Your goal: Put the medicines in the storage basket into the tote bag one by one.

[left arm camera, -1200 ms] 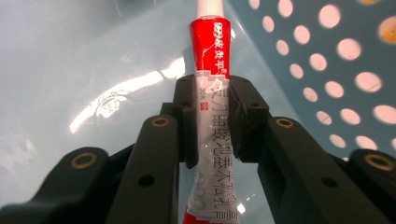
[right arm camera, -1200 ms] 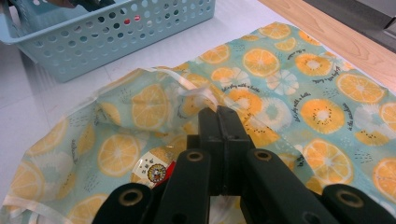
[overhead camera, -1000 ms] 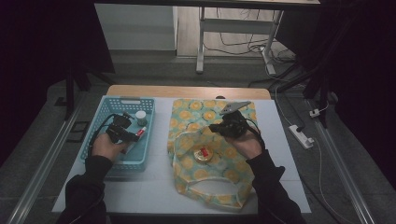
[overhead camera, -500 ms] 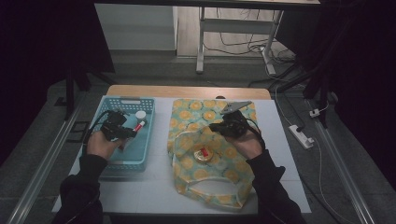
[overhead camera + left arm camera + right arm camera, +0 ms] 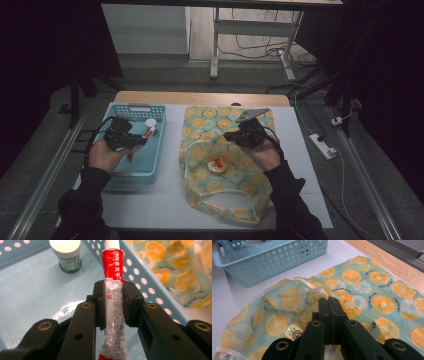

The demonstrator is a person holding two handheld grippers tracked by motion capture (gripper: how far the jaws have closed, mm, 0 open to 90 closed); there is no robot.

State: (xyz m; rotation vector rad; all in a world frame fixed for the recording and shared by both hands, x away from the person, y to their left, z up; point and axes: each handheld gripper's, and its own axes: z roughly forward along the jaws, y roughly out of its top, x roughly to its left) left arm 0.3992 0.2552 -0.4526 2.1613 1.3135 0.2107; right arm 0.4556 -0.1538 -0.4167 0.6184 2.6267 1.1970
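Note:
My left gripper (image 5: pixel 131 142) (image 5: pixel 113 298) is shut on a red and white ointment tube (image 5: pixel 113 275) (image 5: pixel 148 133). It holds the tube above the floor of the light blue basket (image 5: pixel 135 107) (image 5: pixel 140 277). A small white-capped bottle (image 5: pixel 67 255) (image 5: pixel 150 122) stands in the basket beyond the tube. My right gripper (image 5: pixel 235 135) (image 5: pixel 329 305) is shut on the upper edge of the orange-print bag (image 5: pixel 220 187) (image 5: pixel 362 282) and keeps its mouth lifted. Inside the bag lies a small round tin (image 5: pixel 218 165) (image 5: pixel 293 333).
The basket and bag lie side by side on a white table (image 5: pixel 300 150) with a wooden far edge (image 5: pixel 200 97). A power strip (image 5: pixel 322 145) sits off the table's right side. Metal rails run along both sides.
My left gripper has risen a little with the tube and drifted slightly inside the basket. The right gripper and the bag have stayed where they were.

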